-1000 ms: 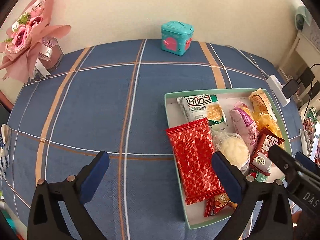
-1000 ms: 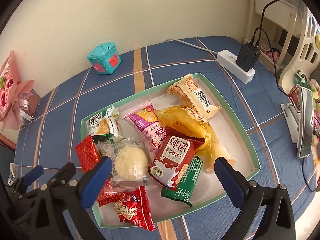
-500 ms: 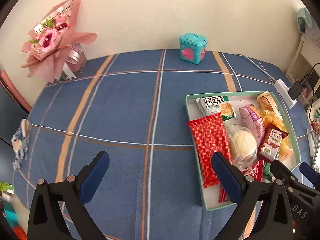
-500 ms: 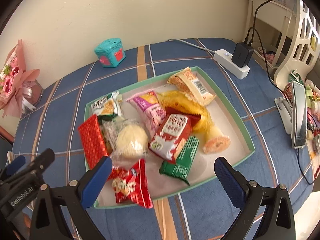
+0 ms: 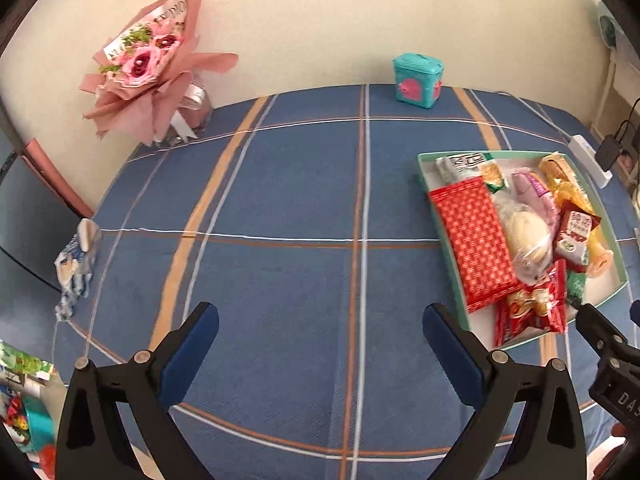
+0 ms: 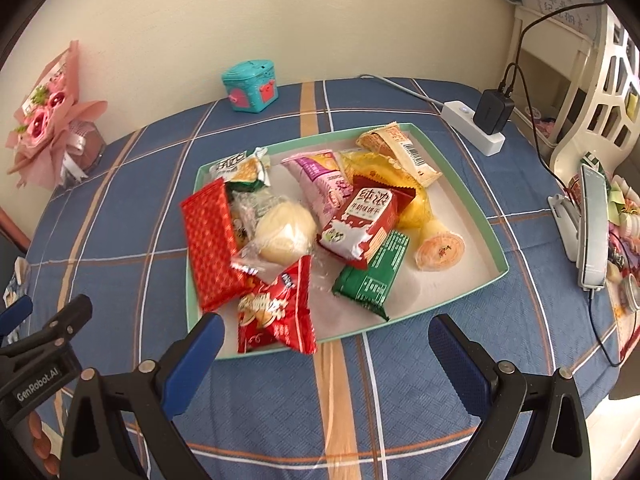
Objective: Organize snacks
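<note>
green-rimmed shallow cardboard tray [image 6: 460, 168] holds every wrapped snack [image 6: 360, 220] in a loose heap; my left gripper [image 5: 320, 330] and right gripper [image 6: 326, 334] hover spread and empty before it; sorted or awaiting sorting, i can't judge.

"GenRobot.AI" on my left gripper [image 6: 44, 372], "DAS" on my right gripper [image 5: 618, 390], "纯浓" on red milk-biscuit pack [image 6: 362, 222], barcode on beige wrapper [image 6: 400, 152]

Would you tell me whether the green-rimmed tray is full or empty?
Nearly full: the green-rimmed tray holds many overlapping snack packets.
</note>
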`<action>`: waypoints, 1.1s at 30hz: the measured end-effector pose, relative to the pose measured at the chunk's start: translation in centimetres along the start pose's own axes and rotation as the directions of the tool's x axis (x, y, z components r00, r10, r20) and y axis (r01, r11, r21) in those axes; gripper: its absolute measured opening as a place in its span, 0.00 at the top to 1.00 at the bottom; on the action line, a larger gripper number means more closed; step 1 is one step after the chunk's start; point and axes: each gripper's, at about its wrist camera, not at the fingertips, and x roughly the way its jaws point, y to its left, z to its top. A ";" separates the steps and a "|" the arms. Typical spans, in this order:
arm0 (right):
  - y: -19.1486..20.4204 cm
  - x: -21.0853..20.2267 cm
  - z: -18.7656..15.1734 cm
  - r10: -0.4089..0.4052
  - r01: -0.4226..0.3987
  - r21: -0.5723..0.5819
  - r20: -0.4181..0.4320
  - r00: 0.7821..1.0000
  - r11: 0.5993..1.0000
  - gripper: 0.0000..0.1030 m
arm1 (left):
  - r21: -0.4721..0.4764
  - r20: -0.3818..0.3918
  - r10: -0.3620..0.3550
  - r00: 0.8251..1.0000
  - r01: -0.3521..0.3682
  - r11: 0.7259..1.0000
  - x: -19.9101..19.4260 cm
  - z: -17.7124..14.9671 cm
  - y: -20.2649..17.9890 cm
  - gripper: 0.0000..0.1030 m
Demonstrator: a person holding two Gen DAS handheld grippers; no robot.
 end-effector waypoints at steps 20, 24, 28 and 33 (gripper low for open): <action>0.7 -1.0 -0.1 0.014 -0.013 -0.032 0.032 0.999 0.999 0.00 | 0.009 0.006 -0.053 0.999 0.053 0.999 -0.7 -0.4 0.4 0.01; 0.8 -1.0 -0.1 0.014 -0.013 -0.038 0.035 0.999 0.999 0.00 | 0.006 0.005 -0.059 0.998 0.059 0.998 -0.7 -0.4 0.5 0.01; 0.7 -0.9 -0.1 0.013 -0.012 -0.038 0.031 0.999 0.999 0.00 | 0.002 0.000 -0.062 0.998 0.062 0.998 -0.6 -0.4 0.6 0.01; 0.7 -0.8 -0.1 0.004 -0.003 -0.040 0.025 1.000 0.999 0.00 | 0.008 -0.003 -0.064 0.998 0.064 0.998 -0.5 -0.4 0.4 0.01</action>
